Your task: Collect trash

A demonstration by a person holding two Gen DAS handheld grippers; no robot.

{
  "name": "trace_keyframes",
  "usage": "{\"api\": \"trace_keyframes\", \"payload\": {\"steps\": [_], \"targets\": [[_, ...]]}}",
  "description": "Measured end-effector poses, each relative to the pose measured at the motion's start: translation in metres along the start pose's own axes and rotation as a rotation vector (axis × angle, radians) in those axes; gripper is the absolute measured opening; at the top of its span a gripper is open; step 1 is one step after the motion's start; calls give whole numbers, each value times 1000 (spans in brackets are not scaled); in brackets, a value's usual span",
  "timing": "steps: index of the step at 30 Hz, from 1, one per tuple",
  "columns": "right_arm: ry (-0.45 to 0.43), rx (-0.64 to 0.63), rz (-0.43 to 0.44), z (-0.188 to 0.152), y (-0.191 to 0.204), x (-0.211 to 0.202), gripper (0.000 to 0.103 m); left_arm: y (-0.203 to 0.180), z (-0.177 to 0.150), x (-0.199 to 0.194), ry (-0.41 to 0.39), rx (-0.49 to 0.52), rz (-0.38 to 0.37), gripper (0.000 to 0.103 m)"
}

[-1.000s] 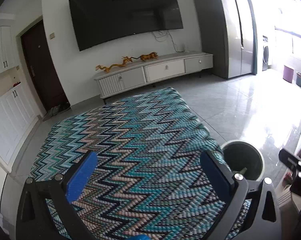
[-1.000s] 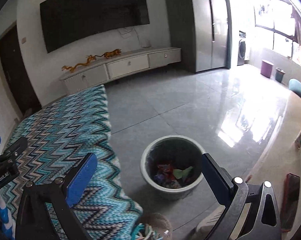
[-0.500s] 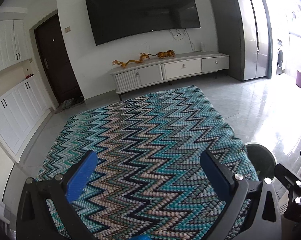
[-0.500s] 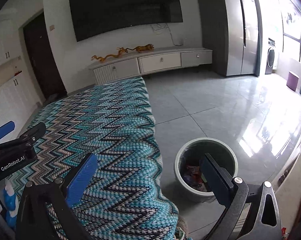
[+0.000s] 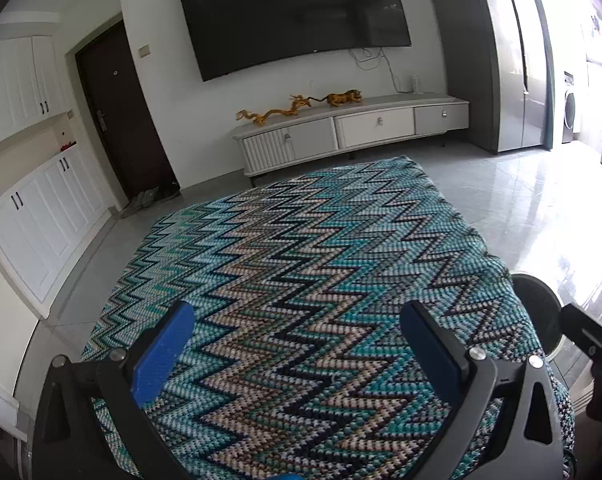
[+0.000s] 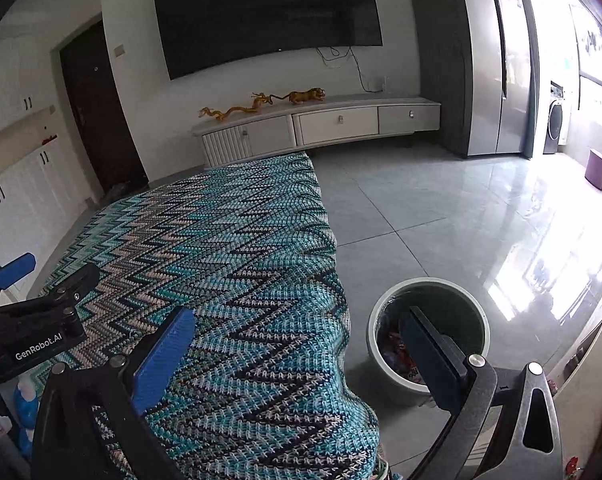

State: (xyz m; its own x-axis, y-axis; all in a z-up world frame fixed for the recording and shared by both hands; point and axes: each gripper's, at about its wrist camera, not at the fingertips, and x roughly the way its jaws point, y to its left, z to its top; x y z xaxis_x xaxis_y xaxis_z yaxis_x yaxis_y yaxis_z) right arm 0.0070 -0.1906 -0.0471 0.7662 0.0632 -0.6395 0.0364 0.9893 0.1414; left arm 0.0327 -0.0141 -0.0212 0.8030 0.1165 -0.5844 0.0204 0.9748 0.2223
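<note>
One zigzag knitted blanket [image 5: 301, 300] covers the surface in front. One round bin [image 6: 429, 332] stands on the tiled floor just beside the blanket's right edge, with several wrappers inside, too jumbled to count. One television [image 5: 297, 16] hangs on the wall. One low cabinet [image 5: 353, 130] stands below it, with three drawer fronts and two golden figurines [image 5: 301, 106] on top. One dark door [image 5: 117, 120] is at the left. Two grippers show: left gripper [image 5: 297, 320], right gripper [image 6: 301, 320], each with two fingers spread apart
</note>
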Motion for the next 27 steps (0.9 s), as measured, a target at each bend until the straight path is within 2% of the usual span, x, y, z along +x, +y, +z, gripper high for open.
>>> {"api": "trace_keyframes", "payload": {"steps": [27], "targets": [[14, -18, 94, -3, 21, -4, 103, 30, -13, -13, 12, -25, 63, 103]]}}
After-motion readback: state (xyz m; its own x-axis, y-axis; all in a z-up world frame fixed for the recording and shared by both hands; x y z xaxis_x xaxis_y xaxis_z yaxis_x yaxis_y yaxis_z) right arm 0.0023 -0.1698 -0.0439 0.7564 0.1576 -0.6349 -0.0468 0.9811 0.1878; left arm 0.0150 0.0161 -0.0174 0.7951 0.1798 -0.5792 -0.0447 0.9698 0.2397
